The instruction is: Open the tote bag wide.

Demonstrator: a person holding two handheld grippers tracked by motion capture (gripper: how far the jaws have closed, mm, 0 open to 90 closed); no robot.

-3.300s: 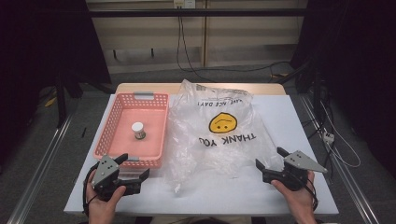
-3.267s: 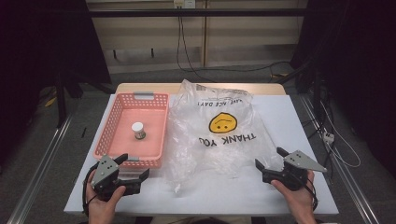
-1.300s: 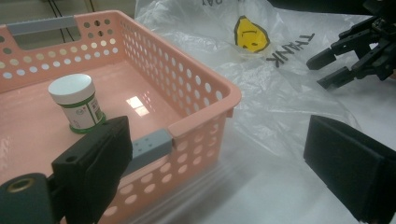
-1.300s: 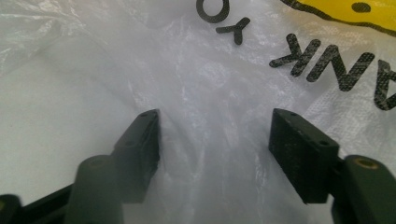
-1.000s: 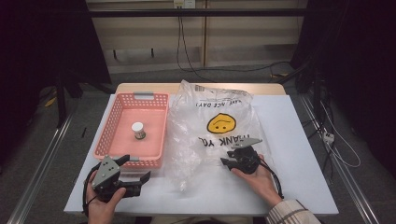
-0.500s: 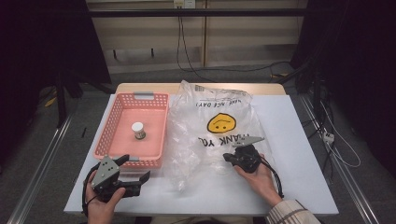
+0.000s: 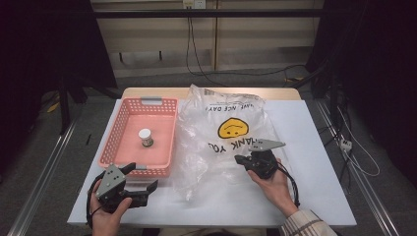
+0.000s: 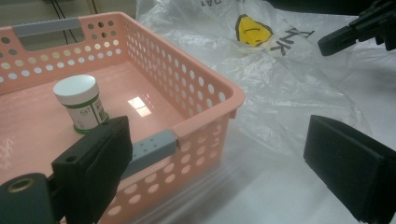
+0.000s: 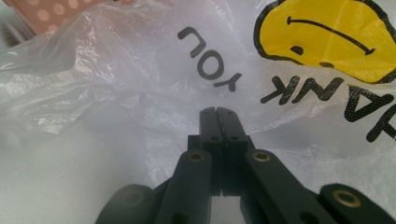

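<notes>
Over from the lower right corner of the tabletop [image 7: 314, 147], the right tool [image 7: 239, 159] has travelled inward to the middle of the high view and now sits on the plastic bag [image 7: 221, 142], just below the upside-down "THANK YOU" print and the yellow smiley face [image 7: 232, 129]. Its jaws have just been closing, and in the right gripper view the right tool [image 9: 217, 111] has them pressed tight together with the film bunched at their tips; whether a fold is actually caught between them I cannot tell. The left tool [image 7: 147, 189] waits at the lower left of the high view, jaws spread wide with nothing between them, just in front of the pink basket [image 7: 110, 147], where a small white-capped jar [image 7: 145, 137] stands upright. The bag lies crumpled at the centre of the tabletop, its left edge against the basket. From here the risk, I'd say, is a pinch that takes too little film: the thin, slippery plastic could slide out as the hand lifts, or stretch and tear. A sideways pull might also drag the bag against the basket and nudge it.
</notes>
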